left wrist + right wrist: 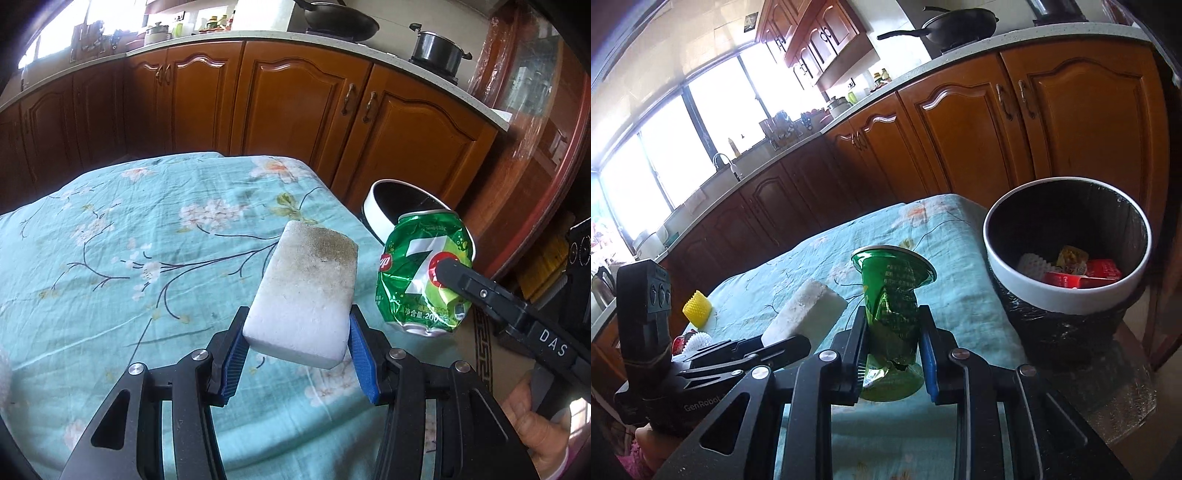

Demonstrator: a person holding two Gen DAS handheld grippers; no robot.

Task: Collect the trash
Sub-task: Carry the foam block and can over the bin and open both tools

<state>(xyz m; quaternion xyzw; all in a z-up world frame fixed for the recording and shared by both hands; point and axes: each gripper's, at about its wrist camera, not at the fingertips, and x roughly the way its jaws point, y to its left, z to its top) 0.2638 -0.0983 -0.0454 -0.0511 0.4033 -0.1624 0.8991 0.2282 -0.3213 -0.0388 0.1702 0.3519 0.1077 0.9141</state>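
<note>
- A home kitchen, wooden cabinets (303,107) running under a pale worktop, a wok (956,26) on the stove; in the foreground, the counter (110,229) I am working over, draped in a turquoise floral cloth.
- My left tool (295,332) grips a white foam block (306,288), its blue pads pressed on the block's near end, the soiled far end jutting forward and up, clear of the cloth.
- My right tool (894,354) is clamped on a crushed green soda can (890,314), pinched at its dented waist; the can stands roughly upright between the pads, its rim flared above them.
- Both pieces of trash sit lifted off the counter, side by side, near its right edge.
- The bin (1067,302), white-rimmed and lined with a black bag, stands just beyond that edge, ahead and to the right of the can. Red wrappers (1086,277) and a white scrap already lie inside.
- I judge each tool carries one item so that both go in on a single trip; the can, being nearer the bin, looks likely to go first.
- Held at the waist, the can should drop cleanly once the pads part over the opening. The foam is light and may cling to a pad.
- A yellow ribbed cup (697,308) and a spiky white ball (697,341) remain on the far left of the cloth, seemingly left to collect.
</note>
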